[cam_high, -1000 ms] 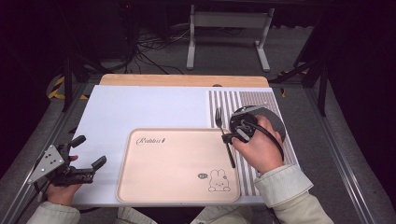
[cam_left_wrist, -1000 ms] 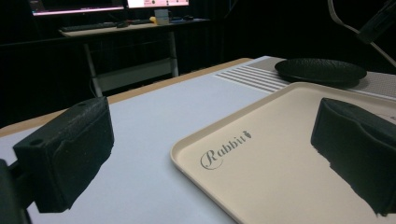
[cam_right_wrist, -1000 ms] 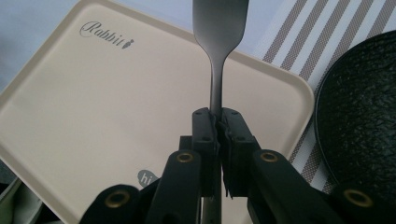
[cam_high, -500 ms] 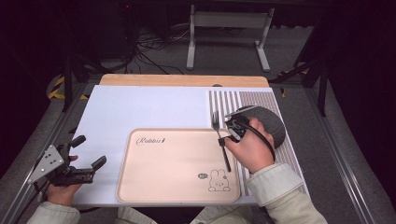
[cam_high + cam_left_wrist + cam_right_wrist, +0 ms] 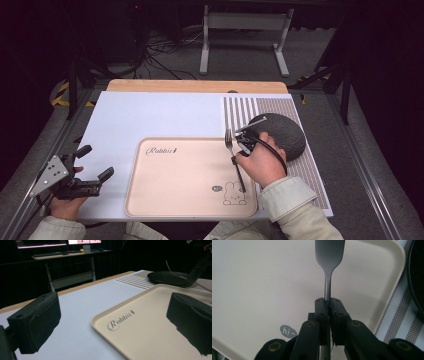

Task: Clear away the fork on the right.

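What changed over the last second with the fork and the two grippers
The right gripper, shut on the fork, carried it leftward from the striped mat's edge beside the dark plate to above the beige tray's right side, tines pointing away from the person. Nothing was let go. The left gripper stayed open at the table's near-left corner; tray, plate and mat did not move.

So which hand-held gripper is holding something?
The right hand-held gripper, shut on the fork over the tray; the left one is open.
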The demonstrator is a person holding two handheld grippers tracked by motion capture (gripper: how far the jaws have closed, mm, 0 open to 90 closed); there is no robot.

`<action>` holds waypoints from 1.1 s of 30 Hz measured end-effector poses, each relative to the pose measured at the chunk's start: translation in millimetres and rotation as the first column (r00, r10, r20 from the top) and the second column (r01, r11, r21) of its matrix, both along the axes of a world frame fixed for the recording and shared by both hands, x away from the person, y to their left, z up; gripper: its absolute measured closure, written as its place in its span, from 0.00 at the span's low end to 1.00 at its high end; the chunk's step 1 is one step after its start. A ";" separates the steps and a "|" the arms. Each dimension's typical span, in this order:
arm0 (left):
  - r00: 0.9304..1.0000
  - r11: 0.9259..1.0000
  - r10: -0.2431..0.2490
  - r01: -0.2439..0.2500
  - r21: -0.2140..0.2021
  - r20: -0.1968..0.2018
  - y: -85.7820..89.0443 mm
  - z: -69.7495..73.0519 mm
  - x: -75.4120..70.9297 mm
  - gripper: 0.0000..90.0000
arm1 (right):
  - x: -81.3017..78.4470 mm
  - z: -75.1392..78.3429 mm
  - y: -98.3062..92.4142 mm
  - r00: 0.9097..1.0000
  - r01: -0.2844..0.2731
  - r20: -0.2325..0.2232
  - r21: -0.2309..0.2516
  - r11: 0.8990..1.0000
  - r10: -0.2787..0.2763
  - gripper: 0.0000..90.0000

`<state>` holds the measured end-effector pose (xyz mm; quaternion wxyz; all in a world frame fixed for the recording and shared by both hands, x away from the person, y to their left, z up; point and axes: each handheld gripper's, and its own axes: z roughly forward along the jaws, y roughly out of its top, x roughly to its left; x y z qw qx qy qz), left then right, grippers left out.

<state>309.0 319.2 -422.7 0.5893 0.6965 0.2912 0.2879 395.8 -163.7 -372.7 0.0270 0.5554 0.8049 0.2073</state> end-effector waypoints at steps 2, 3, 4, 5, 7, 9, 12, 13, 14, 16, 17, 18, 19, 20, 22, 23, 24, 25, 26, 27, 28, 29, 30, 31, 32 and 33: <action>1.000 1.000 0.000 0.000 0.000 0.001 0.0 0.0 0.1 0.00 | 0.3 -1.3 0.3 1.000 0.001 -0.007 -0.003 1.000 -0.001 0.95; 1.000 1.000 0.000 0.000 0.000 0.000 0.0 0.0 0.0 0.00 | 0.7 -3.1 0.9 1.000 0.002 -0.013 -0.004 1.000 -0.003 0.95; 1.000 1.000 0.000 0.000 0.000 0.000 0.0 0.0 0.0 0.00 | 1.0 -4.5 1.3 1.000 0.004 -0.018 -0.003 1.000 -0.004 0.95; 1.000 1.000 0.000 0.000 0.001 0.001 0.1 0.0 0.0 0.00 | 1.4 -6.2 1.7 1.000 0.002 -0.027 -0.009 1.000 -0.003 0.95; 1.000 1.000 0.000 0.000 0.000 0.001 0.0 0.0 0.0 0.00 | 1.6 -9.1 2.9 0.999 0.001 -0.036 -0.010 1.000 -0.001 0.95; 1.000 1.000 -0.001 0.001 0.001 0.001 0.0 0.0 0.0 0.00 | 1.4 -12.0 4.2 0.999 -0.006 -0.044 -0.019 1.000 0.005 0.95; 1.000 1.000 0.000 0.000 0.002 0.001 -0.1 0.0 0.0 0.00 | 1.2 -16.0 5.7 0.998 -0.014 -0.055 -0.028 1.000 0.013 0.95; 1.000 1.000 0.000 0.000 0.002 0.001 -0.1 0.0 0.0 0.00 | 1.1 -17.2 6.1 0.998 -0.017 -0.056 -0.030 0.999 0.016 0.95; 1.000 1.000 0.000 0.000 0.003 0.002 -0.1 0.0 0.0 0.00 | 0.9 -18.4 6.8 0.998 -0.022 -0.064 -0.035 0.999 0.020 0.95; 1.000 1.000 -0.001 0.001 0.001 0.000 -0.3 0.1 -0.1 0.00 | 0.9 -21.0 7.8 0.997 -0.034 -0.072 -0.039 0.999 0.031 0.95; 1.000 1.000 -0.001 0.001 0.001 0.000 -0.3 0.1 -0.1 0.00 | 0.8 -22.6 8.6 0.997 -0.034 -0.077 -0.041 0.999 0.031 0.95; 1.000 1.000 0.000 0.000 0.003 0.001 -0.2 0.0 0.0 0.00 | 0.9 -23.7 8.9 0.995 -0.039 -0.088 -0.043 0.998 0.036 0.95; 1.000 1.000 0.001 -0.001 0.003 0.000 -0.2 0.1 -0.1 0.00 | 0.9 -25.2 9.4 0.995 -0.044 -0.090 -0.044 0.998 0.040 0.95; 1.000 1.000 -0.001 0.001 0.002 0.000 -0.3 0.1 0.0 0.00 | 0.9 -26.4 9.9 0.995 -0.046 -0.093 -0.051 0.998 0.041 0.95; 1.000 1.000 -0.001 0.001 0.001 0.000 -0.3 0.0 0.0 0.00 | 1.0 -28.5 10.9 0.994 -0.050 -0.101 -0.052 0.997 0.045 0.95; 1.000 1.000 -0.001 0.001 0.004 0.000 0.0 0.1 -0.1 0.00 | 1.1 -29.1 11.2 0.993 -0.052 -0.106 -0.054 0.997 0.047 0.95; 1.000 1.000 0.002 -0.002 0.002 0.002 -0.2 0.0 -0.1 0.00 | 1.1 -30.2 11.6 0.993 -0.053 -0.105 -0.057 0.997 0.047 0.95; 1.000 1.000 -0.001 0.001 0.005 0.000 0.0 0.1 -0.1 0.00 | 1.1 -30.9 11.9 0.993 -0.054 -0.105 -0.059 0.997 0.047 0.95; 1.000 1.000 0.000 0.000 0.002 0.000 -0.3 0.0 0.0 0.00 | 1.2 -31.5 12.1 0.993 -0.056 -0.106 -0.060 0.997 0.049 0.95; 1.000 1.000 -0.002 0.002 0.005 0.000 -0.1 0.1 0.0 0.00 | 1.5 -32.5 12.1 0.993 -0.058 -0.109 -0.062 0.996 0.051 0.95; 1.000 1.000 -0.001 0.001 0.002 0.000 -0.2 0.1 -0.1 0.00 | 1.8 -33.2 12.1 0.992 -0.057 -0.116 -0.062 0.996 0.050 0.95; 1.000 1.000 -0.001 0.001 0.002 0.000 -0.2 0.1 -0.1 0.00 | 1.9 -34.4 12.2 0.992 -0.055 -0.114 -0.066 0.996 0.048 0.95; 1.000 1.000 0.000 0.000 0.001 0.001 -0.3 0.0 -0.1 0.00 | 2.1 -35.2 12.1 0.992 -0.055 -0.117 -0.066 0.996 0.047 0.95; 1.000 1.000 -0.001 0.001 0.002 0.000 -0.2 0.1 -0.1 0.00 | 2.2 -35.9 11.9 0.992 -0.056 -0.117 -0.066 0.996 0.048 0.95; 1.000 1.000 -0.001 0.001 0.006 0.000 0.0 0.2 -0.1 0.00 | 2.4 -36.3 12.0 0.992 -0.054 -0.121 -0.069 0.996 0.045 0.95; 1.000 1.000 0.000 0.000 0.006 0.000 -0.1 0.2 -0.2 0.00 | 2.5 -37.0 11.9 0.991 -0.054 -0.123 -0.070 0.996 0.045 0.95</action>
